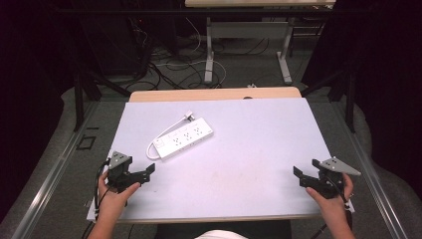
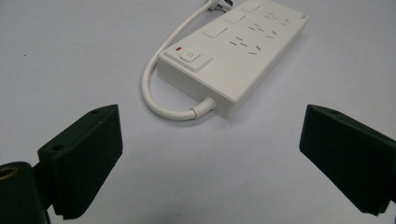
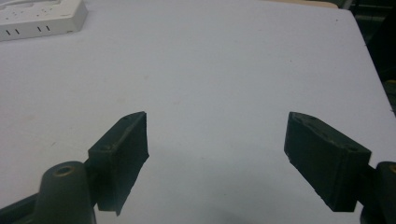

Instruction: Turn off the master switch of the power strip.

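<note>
Power strip: a white power strip (image 1: 185, 138) lies flat on the surface (image 1: 249, 139), in its left half and nearer the far edge than the near one, set at a slant so one end points to the far right and the other to the near left.
Switch: in the left gripper view the strip's switch (image 2: 190, 57), with a small red mark beside it, sits at the end nearest the camera; rows of sockets run away from it.
Cord: a short white cord (image 2: 156, 88) leaves the switch end, loops around the strip's left side and ends in a plug (image 1: 188, 117) lying by the strip's far end.
Left hand-held gripper: the left hand-held gripper (image 1: 145, 172) is held near the surface's near-left corner, jaws spread wide with nothing between them, pointing toward the strip; it is near the switch end but apart from it.
Right hand-held gripper: the right hand-held gripper (image 1: 301, 176) is held near the near-right corner, well apart from the strip, jaws also spread wide and holding nothing; bare surface lies ahead of them in the right gripper view.
Hands: the person's left hand (image 1: 113, 194) and right hand (image 1: 332, 195) each grasp a gripper from the near edge.
</note>
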Demonstrator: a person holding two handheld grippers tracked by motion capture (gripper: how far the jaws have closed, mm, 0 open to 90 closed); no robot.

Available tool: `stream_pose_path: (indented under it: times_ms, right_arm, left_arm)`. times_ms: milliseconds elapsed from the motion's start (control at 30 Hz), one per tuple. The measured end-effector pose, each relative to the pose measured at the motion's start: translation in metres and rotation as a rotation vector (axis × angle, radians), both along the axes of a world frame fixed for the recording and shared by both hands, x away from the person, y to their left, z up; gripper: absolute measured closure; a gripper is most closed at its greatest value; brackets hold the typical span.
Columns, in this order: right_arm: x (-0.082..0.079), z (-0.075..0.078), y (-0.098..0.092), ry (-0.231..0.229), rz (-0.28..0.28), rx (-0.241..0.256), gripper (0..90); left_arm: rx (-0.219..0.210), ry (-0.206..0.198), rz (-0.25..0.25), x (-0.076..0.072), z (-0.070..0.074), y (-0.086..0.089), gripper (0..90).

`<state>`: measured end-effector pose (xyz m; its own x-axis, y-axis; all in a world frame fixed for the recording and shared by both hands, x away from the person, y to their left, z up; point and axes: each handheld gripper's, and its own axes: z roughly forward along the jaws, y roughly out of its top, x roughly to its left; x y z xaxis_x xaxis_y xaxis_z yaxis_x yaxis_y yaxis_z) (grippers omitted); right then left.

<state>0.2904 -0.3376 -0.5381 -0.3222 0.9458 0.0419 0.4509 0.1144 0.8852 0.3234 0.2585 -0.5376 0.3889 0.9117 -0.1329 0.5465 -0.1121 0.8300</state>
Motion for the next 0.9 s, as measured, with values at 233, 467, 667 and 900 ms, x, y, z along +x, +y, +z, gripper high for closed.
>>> stream_pose_path:
  times_ms: [233, 467, 667, 900]
  right_arm:
    - [0.000, -0.005, 0.002, 0.003, 0.022, -0.012, 21.1]
    - [0.005, -0.007, 0.006, -0.018, 0.042, -0.010, 21.1]
    - [0.004, -0.006, 0.008, -0.016, 0.053, -0.018, 21.1]
    - [0.004, -0.006, 0.006, -0.021, 0.047, -0.007, 20.9]
  left_arm:
    - [0.020, -0.006, 0.004, -0.001, 0.001, -0.001, 9.0]
    - [0.056, -0.009, 0.017, -0.004, 0.003, 0.004, 15.7]
    - [0.023, 0.014, 0.043, -0.002, 0.008, 0.011, 16.3]
    - [-0.001, 0.016, 0.050, 0.005, 0.021, 0.015, 18.3]
